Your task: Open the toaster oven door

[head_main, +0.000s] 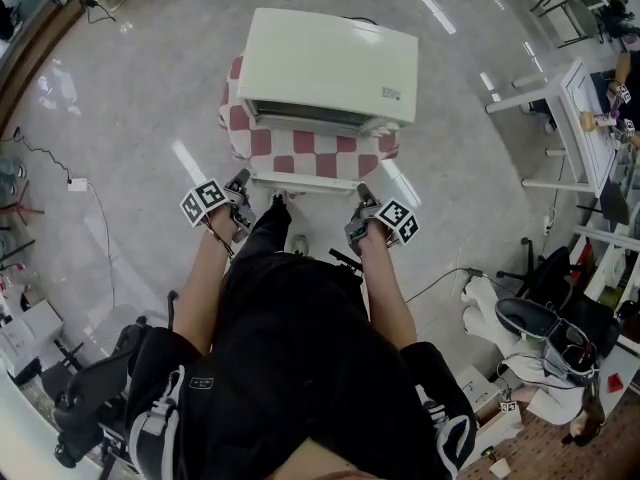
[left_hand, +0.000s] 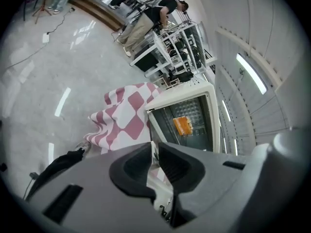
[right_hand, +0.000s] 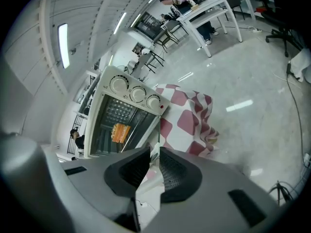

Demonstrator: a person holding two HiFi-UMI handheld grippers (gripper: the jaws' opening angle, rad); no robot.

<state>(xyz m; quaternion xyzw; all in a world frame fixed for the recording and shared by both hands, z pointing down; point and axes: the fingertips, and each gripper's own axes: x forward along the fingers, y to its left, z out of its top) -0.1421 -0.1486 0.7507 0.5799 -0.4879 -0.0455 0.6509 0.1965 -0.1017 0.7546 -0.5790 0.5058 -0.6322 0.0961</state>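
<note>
Toaster oven door [head_main: 300, 181] down; orange item [left_hand: 183, 125] inside.

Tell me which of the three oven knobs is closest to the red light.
The end knob toward the checkered cloth; the red light sits beside it.

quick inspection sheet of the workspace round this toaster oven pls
surface: red and white checked cloth draped over whatever bears the oven
job's things: cream toaster oven, door swung down and open; three knobs; orange item inside, kind unclear
clutter: nothing seen on the cloth
grippers: left tool and right tool each closed on the door's white front edge, one near each end
cables: white adapter with a thin lead on the floor at the left; loose cable at the right
surroundings: glossy grey floor, white desks, a person by shelving behind
</note>
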